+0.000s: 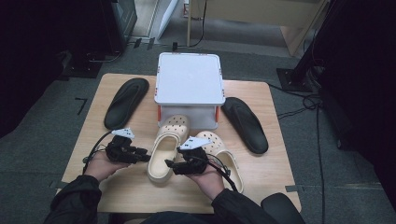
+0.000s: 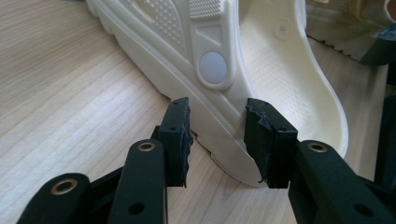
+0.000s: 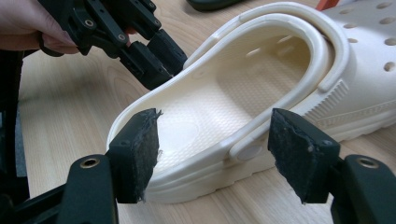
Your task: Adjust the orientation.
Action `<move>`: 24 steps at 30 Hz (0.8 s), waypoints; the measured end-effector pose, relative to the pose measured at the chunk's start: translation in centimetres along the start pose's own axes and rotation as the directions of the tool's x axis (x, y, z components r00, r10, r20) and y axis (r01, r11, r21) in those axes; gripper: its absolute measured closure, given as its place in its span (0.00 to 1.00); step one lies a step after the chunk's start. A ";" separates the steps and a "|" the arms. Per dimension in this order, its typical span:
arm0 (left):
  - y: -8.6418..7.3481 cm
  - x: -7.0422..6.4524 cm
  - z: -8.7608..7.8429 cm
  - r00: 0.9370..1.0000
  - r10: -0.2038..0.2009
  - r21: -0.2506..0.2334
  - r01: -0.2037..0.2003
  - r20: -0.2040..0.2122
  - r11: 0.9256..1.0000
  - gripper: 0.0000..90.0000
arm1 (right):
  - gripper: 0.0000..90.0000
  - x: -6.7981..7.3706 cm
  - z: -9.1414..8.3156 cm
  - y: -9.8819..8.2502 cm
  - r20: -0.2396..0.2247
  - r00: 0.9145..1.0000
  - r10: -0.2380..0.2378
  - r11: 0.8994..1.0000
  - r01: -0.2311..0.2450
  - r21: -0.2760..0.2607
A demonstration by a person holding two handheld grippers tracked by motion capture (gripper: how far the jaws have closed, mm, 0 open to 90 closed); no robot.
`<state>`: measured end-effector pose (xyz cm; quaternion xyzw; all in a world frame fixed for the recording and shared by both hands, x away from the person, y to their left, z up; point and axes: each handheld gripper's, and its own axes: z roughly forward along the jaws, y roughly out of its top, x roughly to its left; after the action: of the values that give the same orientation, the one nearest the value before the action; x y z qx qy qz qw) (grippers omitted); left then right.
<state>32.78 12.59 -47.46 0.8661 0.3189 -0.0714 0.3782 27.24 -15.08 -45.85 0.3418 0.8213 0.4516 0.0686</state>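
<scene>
**Cream clog between both my jaws**

Cream foam: the left clog (image 1: 167, 148) lies on the wooden counter (image 1: 93, 140), in front of the white box (image 1: 189, 79). My left gripper (image 2: 218, 135) straddles its heel-side wall, jaws parted, pads not pressing. My right gripper (image 3: 215, 154) stands wide open around the other side wall, just beside the second clog (image 1: 224, 158).

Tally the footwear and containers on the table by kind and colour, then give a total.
Cream clogs: 2
Black insoles: 2
White lidded box: 1
Total: 5
</scene>
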 end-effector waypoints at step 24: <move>1.9 0.8 -2.0 0.998 -0.012 -0.114 0.005 -0.059 0.993 0.62 | 0.54 0.0 -1.7 0.2 -0.062 0.995 -0.075 0.997 0.076 0.012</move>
<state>34.33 13.37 -45.21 0.8435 0.3374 -0.0288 0.4169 26.57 -16.18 -44.70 0.2971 0.8386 0.4530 0.0579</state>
